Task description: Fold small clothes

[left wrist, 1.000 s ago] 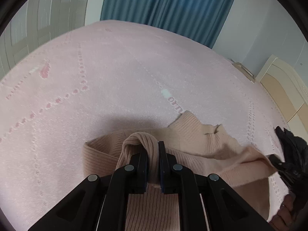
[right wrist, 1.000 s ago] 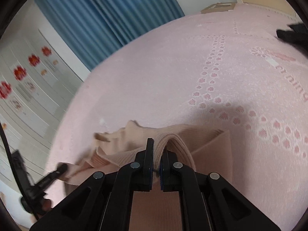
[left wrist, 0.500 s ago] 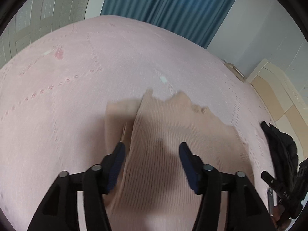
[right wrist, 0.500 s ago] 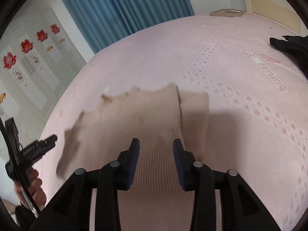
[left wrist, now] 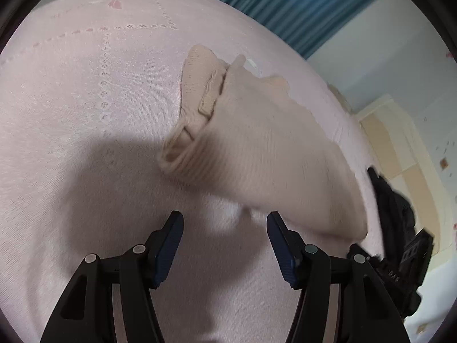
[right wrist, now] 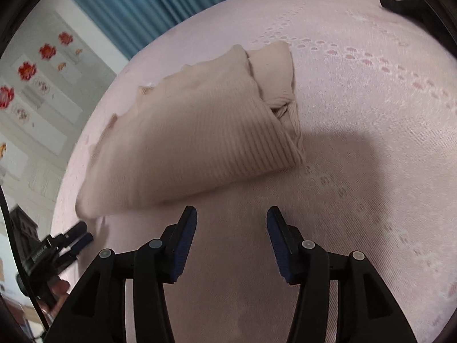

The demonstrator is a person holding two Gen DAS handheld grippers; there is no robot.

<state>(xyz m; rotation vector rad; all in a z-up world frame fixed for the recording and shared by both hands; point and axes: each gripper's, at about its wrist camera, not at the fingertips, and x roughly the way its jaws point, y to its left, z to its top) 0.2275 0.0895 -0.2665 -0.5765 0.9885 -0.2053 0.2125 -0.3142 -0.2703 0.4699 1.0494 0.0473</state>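
Pink bedspread (left wrist: 85,100) carries the folded beige ribbed sweater (left wrist: 257,143), its long axis running across both views. It lies just ahead of the left gripper (left wrist: 225,245) and the right gripper (right wrist: 231,240), about equally near. Left jaws stand apart and empty; the right jaws are opening, nothing between them.

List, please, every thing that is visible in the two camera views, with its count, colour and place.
ribbed knit sweater: 1, beige, folded, lying on the bedspread ahead of both grippers
bedspread: 1, pale pink with paw-print rows, under everything
dark garment: 1, black, at the bedspread's edge, right side of the left wrist view
curtain: 1, blue, behind the bed
flower stickers: several, red, on the white panelled wall
cabinet: 1, cream, far right of the left wrist view
left gripper: 1, black with blue pads, nothing between the fingers
right gripper: 1, black with blue pads, jaws opening, nothing between them
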